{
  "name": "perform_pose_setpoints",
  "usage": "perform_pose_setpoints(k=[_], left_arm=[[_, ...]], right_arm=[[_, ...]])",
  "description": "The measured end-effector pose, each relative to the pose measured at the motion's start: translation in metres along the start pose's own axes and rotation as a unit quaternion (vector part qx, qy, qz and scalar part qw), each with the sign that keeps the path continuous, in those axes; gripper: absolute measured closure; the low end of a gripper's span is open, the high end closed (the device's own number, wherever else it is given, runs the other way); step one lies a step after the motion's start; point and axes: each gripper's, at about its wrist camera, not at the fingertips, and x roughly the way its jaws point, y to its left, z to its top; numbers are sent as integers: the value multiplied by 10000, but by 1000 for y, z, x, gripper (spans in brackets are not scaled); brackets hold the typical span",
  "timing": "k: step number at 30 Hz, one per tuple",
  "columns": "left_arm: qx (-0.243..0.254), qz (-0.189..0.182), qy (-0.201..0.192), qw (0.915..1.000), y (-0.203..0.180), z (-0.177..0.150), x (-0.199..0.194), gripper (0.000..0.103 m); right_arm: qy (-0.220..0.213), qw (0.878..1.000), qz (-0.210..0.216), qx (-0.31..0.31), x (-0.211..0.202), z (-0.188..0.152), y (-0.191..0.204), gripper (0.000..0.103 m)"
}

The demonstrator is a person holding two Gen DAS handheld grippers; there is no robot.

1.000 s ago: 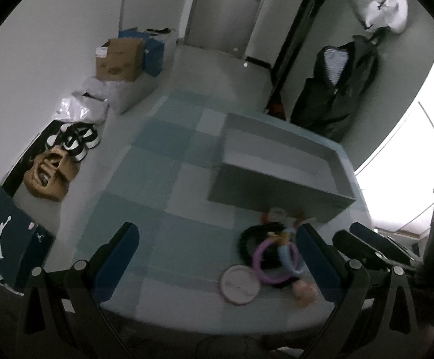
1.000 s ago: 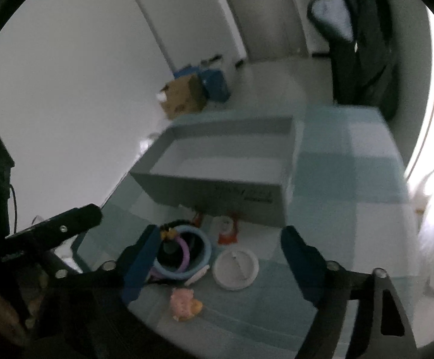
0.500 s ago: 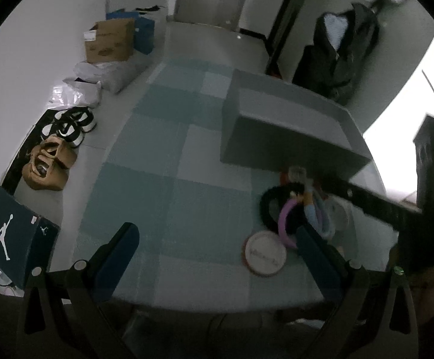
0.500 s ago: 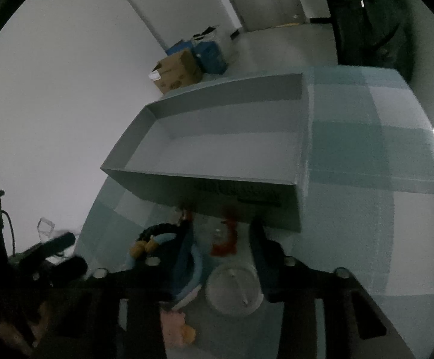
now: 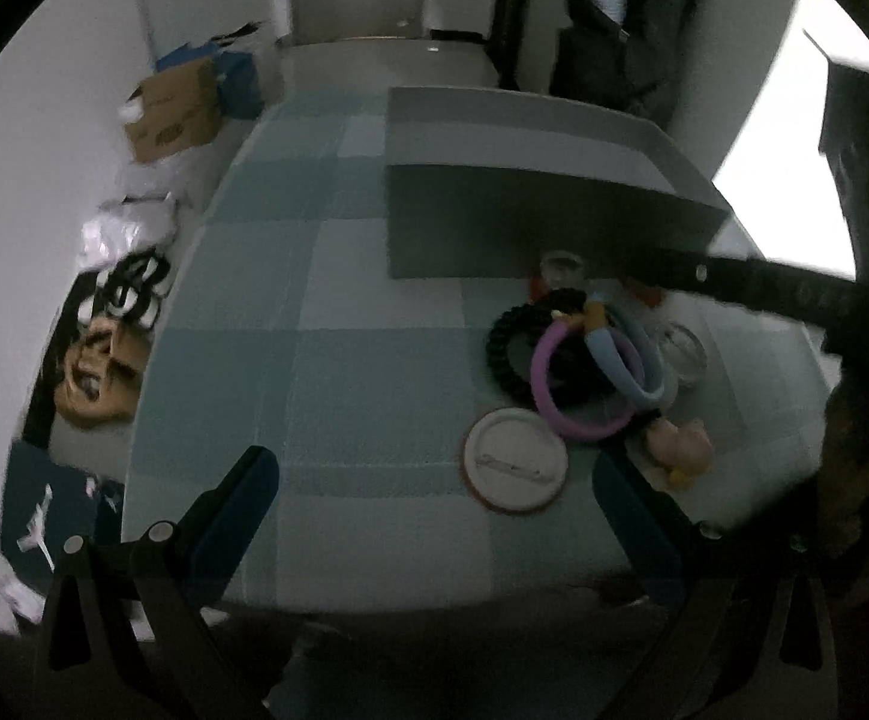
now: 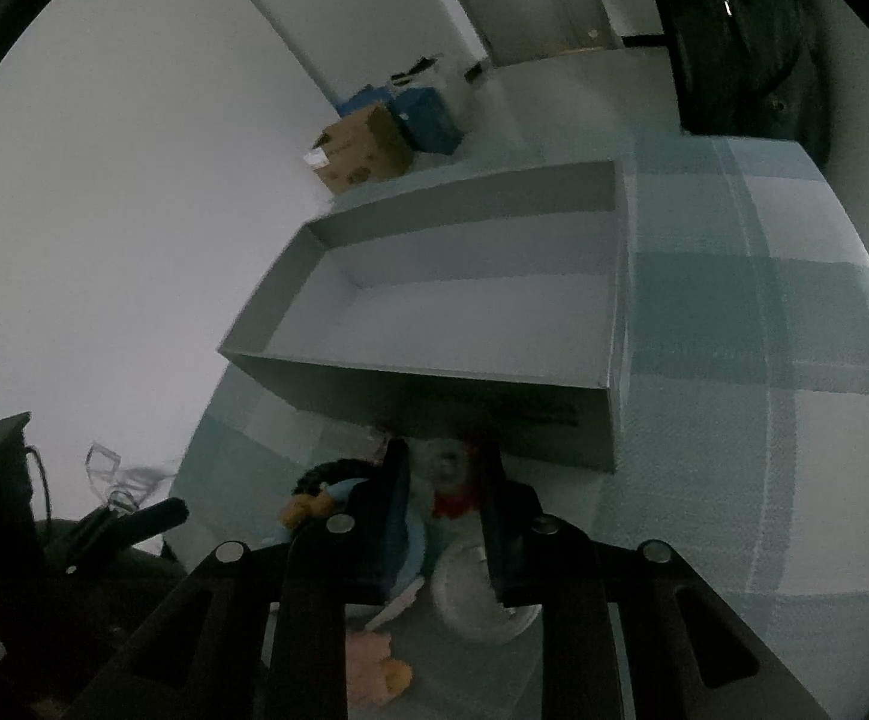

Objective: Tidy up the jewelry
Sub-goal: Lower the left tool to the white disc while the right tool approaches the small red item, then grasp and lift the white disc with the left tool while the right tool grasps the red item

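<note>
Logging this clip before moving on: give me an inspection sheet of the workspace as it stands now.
Surface: checked teal tablecloth.
Job's things: open grey box, nothing seen inside; black ring, purple ring, blue ring, white round badge, pink charm piled in front of it.
Clutter: nothing seen on the table.
Grippers: left hand-held gripper open, nothing between; right hand-held gripper has just closed on a small red-and-white piece.
Cables: nothing seen.
Surroundings: cardboard box, shoes, dark coat.
</note>
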Motion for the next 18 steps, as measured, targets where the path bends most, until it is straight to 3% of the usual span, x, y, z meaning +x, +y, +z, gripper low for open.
perform_pose_setpoints(k=[3,12,15,17,18], left_arm=[[439,76,76,9990,-10,-1,3,17],[645,110,211,9976,-11,-3,9,21],[575,-84,257,9980,-11,1,11,34],[629,-143,253,9976,-13,2,9,47],[648,-172,240,9975,-15,1,8,62]], right_arm=[[-119,9999,113,-21,-8,0,1,82],[-411,9987,295,-28,-30,-4,4,82],[-500,9982,339,-11,-37,-4,3,82],[-590,9976,363,-11,-41,-4,4,82],[-637,9972,381,-18,-44,-4,4,82]])
